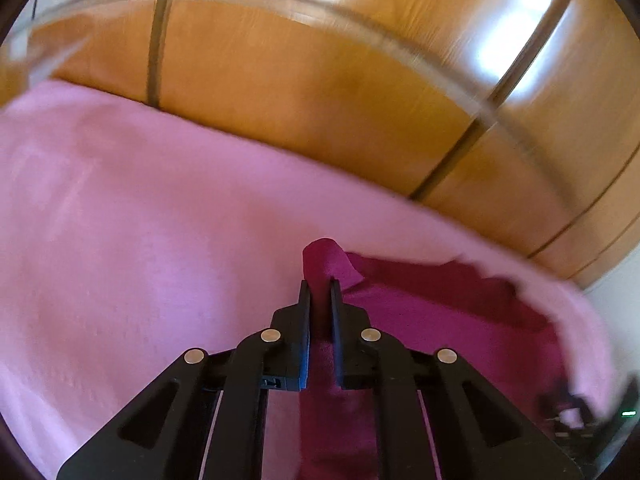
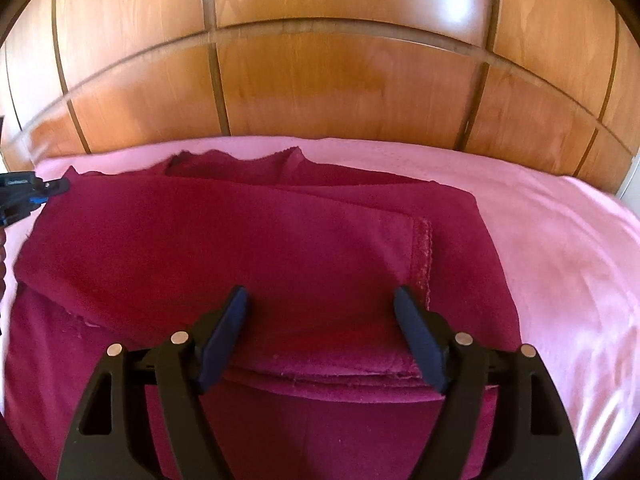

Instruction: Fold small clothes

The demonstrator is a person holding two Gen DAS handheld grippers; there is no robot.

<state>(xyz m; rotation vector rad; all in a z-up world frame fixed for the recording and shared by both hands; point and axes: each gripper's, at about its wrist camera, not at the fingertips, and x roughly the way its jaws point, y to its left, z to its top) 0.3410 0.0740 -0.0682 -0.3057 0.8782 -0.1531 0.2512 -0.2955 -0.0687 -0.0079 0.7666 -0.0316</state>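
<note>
In the left wrist view, the left gripper (image 1: pixel 319 286) has its 2 jaws drawn in narrow and pinched on a fold of the dark red garment (image 1: pixel 420 312), a small hump of cloth standing up just past the tips and a strip of it running back between the fingers toward the camera. The rest of that garment spreads to the right of the jaws, lying on the pink bedsheet (image 1: pixel 140 240), which fills the left and middle of the frame. Behind the sheet rises a wooden headboard (image 1: pixel 320 92) with dark seams and bright glare patches. At the lower right edge a blurred black piece of equipment shows, too smeared to tell what it is. In the right wrist view, the right gripper (image 2: pixel 322 294) holds its 2 jaws wide apart above the garment (image 2: pixel 240 240), with cloth below the gap but nothing pressed between the pads. The garment lies in layers on the pink bedsheet (image 2: pixel 560 260), a stitched hem running down just beside the right-hand fingertip and a folded edge crossing under the jaws. The left gripper (image 2: pixel 56 187) shows at the far left edge, at the garment's upper left corner. The wooden headboard (image 2: pixel 340 80) fills the top.
</note>
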